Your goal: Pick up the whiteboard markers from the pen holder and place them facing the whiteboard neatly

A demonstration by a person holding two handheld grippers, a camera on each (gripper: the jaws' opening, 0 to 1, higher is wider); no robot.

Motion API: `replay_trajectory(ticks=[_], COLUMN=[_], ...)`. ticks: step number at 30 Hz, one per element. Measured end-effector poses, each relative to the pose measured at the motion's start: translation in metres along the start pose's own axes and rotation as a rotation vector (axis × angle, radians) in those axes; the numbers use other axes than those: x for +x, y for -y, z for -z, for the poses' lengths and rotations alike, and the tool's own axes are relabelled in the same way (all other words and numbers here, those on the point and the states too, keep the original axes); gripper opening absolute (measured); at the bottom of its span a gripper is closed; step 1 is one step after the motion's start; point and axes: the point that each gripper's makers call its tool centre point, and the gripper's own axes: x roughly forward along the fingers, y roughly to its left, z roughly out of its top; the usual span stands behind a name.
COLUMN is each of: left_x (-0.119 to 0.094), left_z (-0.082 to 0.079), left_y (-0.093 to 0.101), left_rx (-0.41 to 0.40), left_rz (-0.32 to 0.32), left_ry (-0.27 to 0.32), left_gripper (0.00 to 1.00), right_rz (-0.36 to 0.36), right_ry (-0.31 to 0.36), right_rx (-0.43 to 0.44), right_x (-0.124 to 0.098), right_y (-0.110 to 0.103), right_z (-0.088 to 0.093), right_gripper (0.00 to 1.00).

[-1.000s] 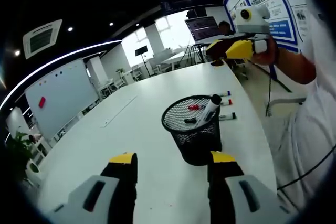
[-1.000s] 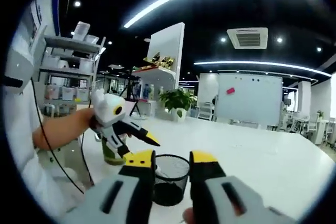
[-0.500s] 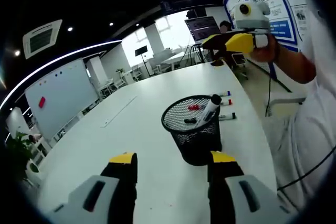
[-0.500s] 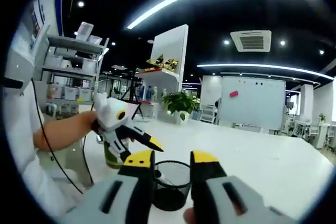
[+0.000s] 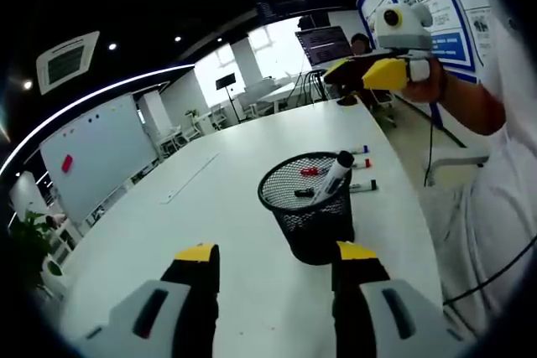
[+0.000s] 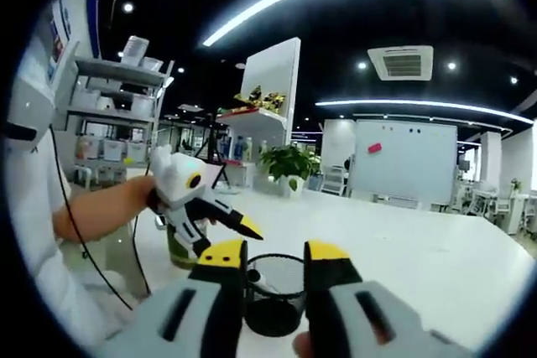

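Little has moved since a second ago: left gripper view is unchanged, while the right gripper [image 5: 357,73], seen high in that view, has wobbled slightly and sits about where it did. Left gripper [image 5: 277,259] hangs over the white table [image 5: 168,232], jaws spread wide and empty, just short of the black mesh pen holder [image 5: 309,207]. One white-bodied marker [image 5: 334,175] leans in the holder, cap up above the rim; three more markers [image 5: 362,165] lie on the table beyond it. Right gripper [image 6: 275,251] has its jaws parted with nothing between them, holder [image 6: 270,295] below. Whiteboard [image 6: 401,161] stands well apart across the room. Risk, as I judge it: the holder looks light, so a jaw catching the mesh rim could tip it; a grasp near the cap could let the leaning marker swing or slip.
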Motion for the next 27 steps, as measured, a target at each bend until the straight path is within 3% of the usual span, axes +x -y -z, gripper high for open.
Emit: replay_trajectory(ticks=[11, 27], left_x=[0.000, 0.001], left_z=[0.000, 0.001], left_y=[0.000, -0.002], left_rx=[0.000, 0.000], left_rz=[0.000, -0.001], left_ry=[0.000, 0.001], left_gripper=[0.55, 0.55], right_rz=[0.005, -0.040], right_ry=[0.008, -0.048], right_rx=[0.004, -0.073], right_x=[-0.002, 0.015], right_y=[-0.003, -0.022], right_z=[-0.001, 0.023], right_gripper=[0.26, 0.27])
